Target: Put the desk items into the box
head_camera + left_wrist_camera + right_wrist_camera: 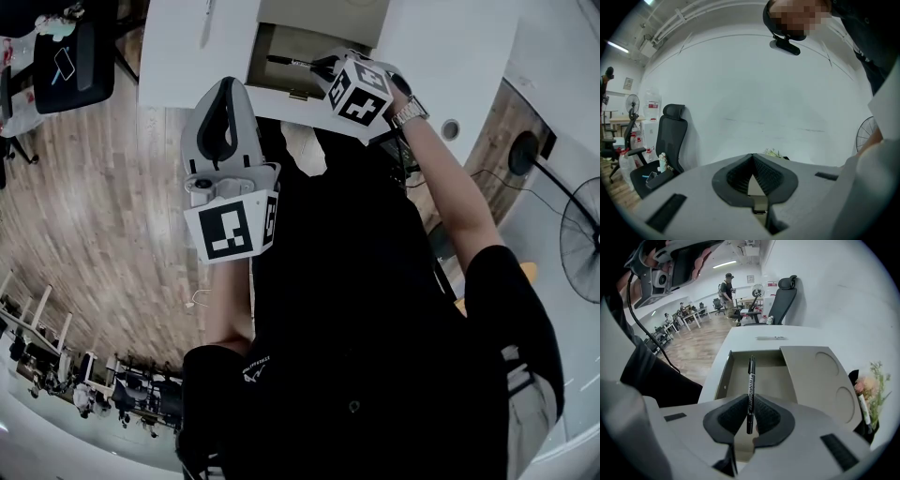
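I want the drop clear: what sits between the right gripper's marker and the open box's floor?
Nothing: in the right gripper view the marker, clamped in the right gripper, hangs over bare floor of the box.

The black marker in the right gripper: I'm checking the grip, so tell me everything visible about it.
The marker is a slim black pen with white lettering along its barrel. The right gripper clamps it near one end between ribbed dark pads. Its long free end points out over the open tan box, touching nothing else.
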`<state>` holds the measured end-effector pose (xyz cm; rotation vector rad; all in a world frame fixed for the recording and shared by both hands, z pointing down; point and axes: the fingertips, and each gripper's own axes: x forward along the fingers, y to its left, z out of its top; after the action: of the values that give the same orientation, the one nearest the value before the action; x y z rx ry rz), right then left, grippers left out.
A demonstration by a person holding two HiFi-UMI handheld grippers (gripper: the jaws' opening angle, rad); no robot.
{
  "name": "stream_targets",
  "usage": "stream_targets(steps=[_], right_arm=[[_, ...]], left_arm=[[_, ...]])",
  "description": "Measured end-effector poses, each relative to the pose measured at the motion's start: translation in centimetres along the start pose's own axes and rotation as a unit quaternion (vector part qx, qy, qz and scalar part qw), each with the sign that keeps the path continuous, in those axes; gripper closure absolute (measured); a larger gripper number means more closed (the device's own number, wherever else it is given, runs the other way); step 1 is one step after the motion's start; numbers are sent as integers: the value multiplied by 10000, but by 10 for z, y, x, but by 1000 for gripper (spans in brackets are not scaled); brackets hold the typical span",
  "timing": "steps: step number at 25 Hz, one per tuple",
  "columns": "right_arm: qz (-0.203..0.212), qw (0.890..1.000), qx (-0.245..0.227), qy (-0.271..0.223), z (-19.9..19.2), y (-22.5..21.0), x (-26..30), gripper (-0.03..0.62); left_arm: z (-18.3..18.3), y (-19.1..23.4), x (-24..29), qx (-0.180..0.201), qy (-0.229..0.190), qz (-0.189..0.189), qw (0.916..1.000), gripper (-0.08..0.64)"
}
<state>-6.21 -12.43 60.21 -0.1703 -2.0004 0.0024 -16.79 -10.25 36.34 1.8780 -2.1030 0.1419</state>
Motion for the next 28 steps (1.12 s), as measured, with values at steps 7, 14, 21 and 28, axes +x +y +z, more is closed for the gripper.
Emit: stream_targets(steps=[7,14,21,28], right_arm=[[93,9997,102,207,-13,5,16,554],[68,9992,178,350,-24,5,26,554],[-16,9987,264,429,-24,2,33,550],[-49,9987,351,377,-24,-3,32,518]], left_arm=[[-5,3,-8,-43,52,127,9999,552],[-10,3,-20,-71,59,262,9996,552],[-12,13,-27,-99,66,357,9993,552],[-13,16,-24,-63,53,302,9995,552]])
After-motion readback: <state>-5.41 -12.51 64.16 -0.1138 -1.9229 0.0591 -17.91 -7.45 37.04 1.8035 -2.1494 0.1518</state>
